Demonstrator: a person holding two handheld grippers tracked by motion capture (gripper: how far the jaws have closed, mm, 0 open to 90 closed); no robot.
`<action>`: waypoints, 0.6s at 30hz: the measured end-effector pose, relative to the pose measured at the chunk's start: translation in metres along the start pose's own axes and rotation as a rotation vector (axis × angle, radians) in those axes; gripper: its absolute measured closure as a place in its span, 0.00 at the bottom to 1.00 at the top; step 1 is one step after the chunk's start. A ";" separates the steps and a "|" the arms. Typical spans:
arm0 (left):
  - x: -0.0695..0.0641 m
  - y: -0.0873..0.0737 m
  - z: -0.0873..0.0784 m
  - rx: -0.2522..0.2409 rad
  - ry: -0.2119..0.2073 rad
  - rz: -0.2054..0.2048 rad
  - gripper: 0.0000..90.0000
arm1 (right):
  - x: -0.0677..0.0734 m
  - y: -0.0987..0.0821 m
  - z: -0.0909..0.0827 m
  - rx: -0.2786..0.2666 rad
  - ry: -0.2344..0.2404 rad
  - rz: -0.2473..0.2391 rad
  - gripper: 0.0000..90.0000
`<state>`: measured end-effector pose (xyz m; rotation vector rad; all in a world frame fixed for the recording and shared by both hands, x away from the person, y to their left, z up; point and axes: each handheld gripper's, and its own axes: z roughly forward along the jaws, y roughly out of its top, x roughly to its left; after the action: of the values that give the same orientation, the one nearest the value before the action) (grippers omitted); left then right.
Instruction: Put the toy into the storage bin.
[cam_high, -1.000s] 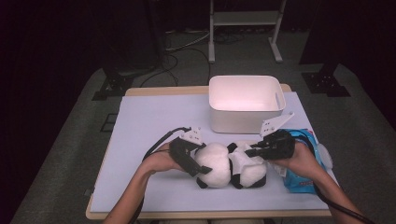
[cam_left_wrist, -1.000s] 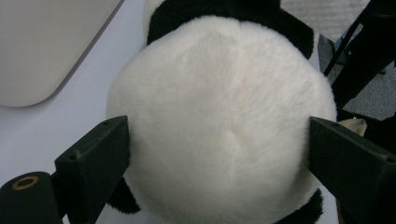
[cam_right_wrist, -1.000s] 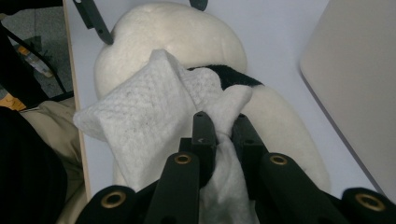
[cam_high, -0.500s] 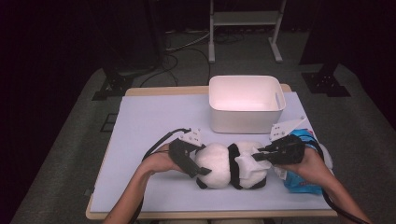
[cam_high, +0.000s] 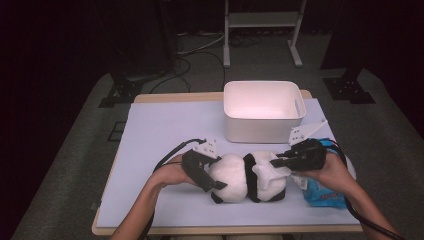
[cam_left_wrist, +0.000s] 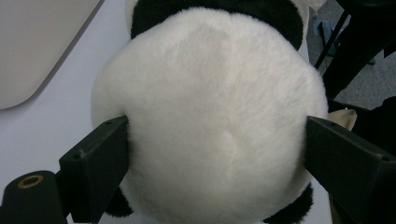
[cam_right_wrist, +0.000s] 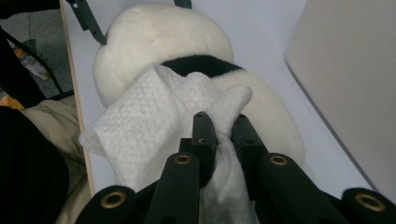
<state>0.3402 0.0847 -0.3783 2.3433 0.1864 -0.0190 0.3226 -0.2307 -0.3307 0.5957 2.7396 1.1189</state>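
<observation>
A black-and-white panda plush (cam_high: 245, 177) lies on its side near the table's front edge. My left gripper (cam_high: 216, 172) is shut on its round white rear, one jaw pressed into each flank (cam_left_wrist: 210, 116). A folded white wipe (cam_high: 267, 175) lies over the panda's head end, and my right gripper (cam_high: 277, 162) is shut on it. In the right gripper view the jaws (cam_right_wrist: 222, 123) pinch a bunched corner of the wipe (cam_right_wrist: 140, 121), which drapes over the panda (cam_right_wrist: 159, 46).
A white plastic bin (cam_high: 262, 127) stands just behind the panda, its wall close to the right gripper (cam_right_wrist: 345, 70). A blue wipe packet (cam_high: 320, 192) lies under the right hand. The table's front edge is close to both forearms.
My right gripper has shifted slightly to the right with the wipe on the panda's head end. The left gripper and the panda have stayed put.
</observation>
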 end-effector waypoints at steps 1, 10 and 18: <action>0.000 0.000 0.000 0.000 0.000 0.001 0.11 | -0.001 0.002 0.001 0.001 0.003 -0.004 0.90; -0.001 -0.002 -0.001 -0.004 -0.002 0.008 0.11 | -0.013 0.026 0.024 0.031 0.015 -0.024 0.90; 0.000 -0.002 -0.007 -0.017 -0.010 -0.006 0.11 | -0.006 0.022 0.032 0.035 0.042 -0.028 0.91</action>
<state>0.3395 0.0915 -0.3750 2.3253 0.1875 -0.0321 0.3436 -0.1977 -0.3386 0.5426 2.7991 1.0924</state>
